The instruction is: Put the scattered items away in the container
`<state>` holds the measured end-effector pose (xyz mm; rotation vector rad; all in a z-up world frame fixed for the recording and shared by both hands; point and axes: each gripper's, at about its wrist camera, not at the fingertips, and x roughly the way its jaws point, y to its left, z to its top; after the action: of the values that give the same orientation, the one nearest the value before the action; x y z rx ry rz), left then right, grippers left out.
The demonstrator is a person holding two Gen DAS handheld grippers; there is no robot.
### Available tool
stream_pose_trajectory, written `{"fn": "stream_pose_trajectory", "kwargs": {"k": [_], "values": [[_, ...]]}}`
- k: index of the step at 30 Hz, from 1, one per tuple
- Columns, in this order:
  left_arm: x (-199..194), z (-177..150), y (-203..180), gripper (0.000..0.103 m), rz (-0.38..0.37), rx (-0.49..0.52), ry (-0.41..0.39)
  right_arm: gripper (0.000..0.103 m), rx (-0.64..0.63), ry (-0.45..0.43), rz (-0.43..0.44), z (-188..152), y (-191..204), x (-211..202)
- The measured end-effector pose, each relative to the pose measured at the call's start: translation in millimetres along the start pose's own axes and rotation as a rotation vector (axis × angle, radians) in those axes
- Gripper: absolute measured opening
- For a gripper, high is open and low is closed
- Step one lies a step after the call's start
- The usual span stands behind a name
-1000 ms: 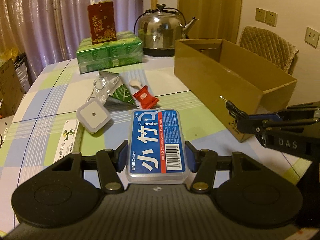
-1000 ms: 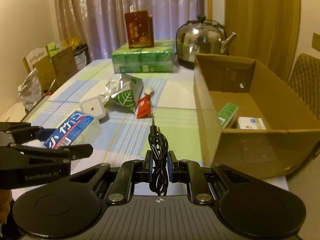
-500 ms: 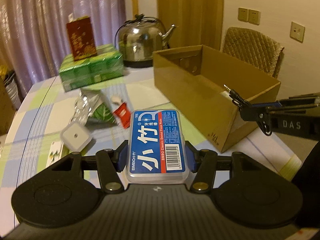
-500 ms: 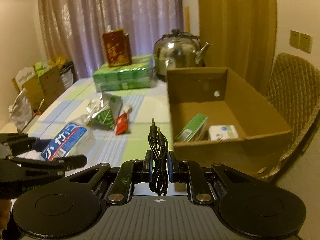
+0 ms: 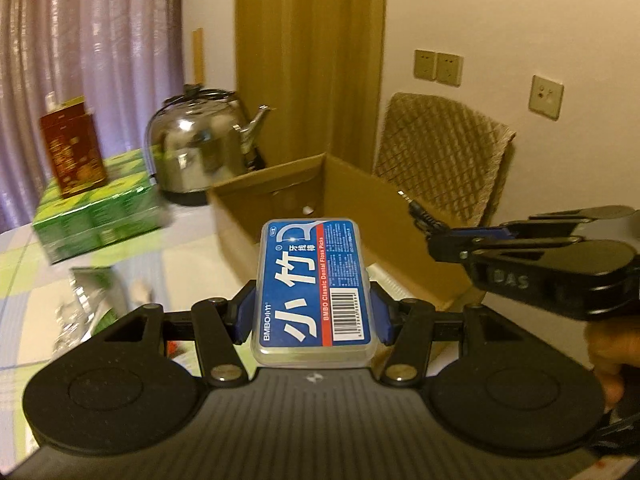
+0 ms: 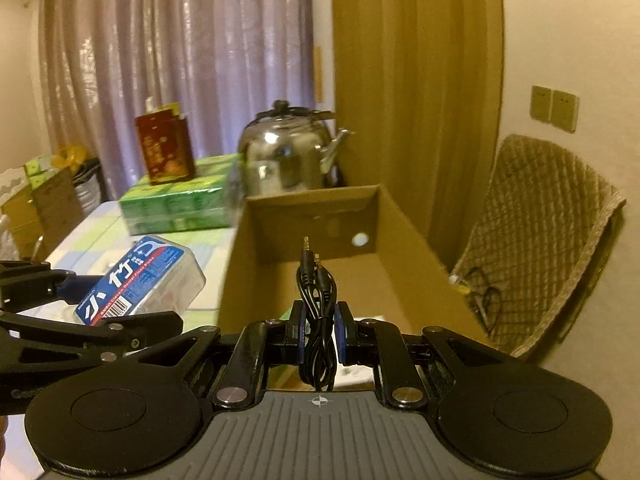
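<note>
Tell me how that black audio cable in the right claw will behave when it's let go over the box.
The audio cable looks floppy: its loops sag below the right claw, so it will probably drop limp. It seems light and thin. The coil may spread loose inside the cardboard box, since nothing visibly ties it.

Each camera sits behind my tongs, looking forward along them. My left view faces the cardboard box point(image 5: 352, 196) close ahead, with my right tongs point(image 5: 436, 242) at its right. My right view looks into that box point(image 6: 312, 240), my left tongs point(image 6: 120, 312) at its left. Both share the kettle point(image 5: 200, 148).
</note>
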<state>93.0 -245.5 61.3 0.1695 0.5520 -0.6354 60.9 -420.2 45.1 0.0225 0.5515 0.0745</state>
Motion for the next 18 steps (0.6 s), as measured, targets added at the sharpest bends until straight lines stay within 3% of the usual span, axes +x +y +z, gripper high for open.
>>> {"fn": "stream_pose_trajectory", "kwargs": {"k": [18], "values": [[96,20,-14,0.051,-0.084,-0.008,0.105,0.011,0.029,0.123,-0.043,-3,-56,71]]}}
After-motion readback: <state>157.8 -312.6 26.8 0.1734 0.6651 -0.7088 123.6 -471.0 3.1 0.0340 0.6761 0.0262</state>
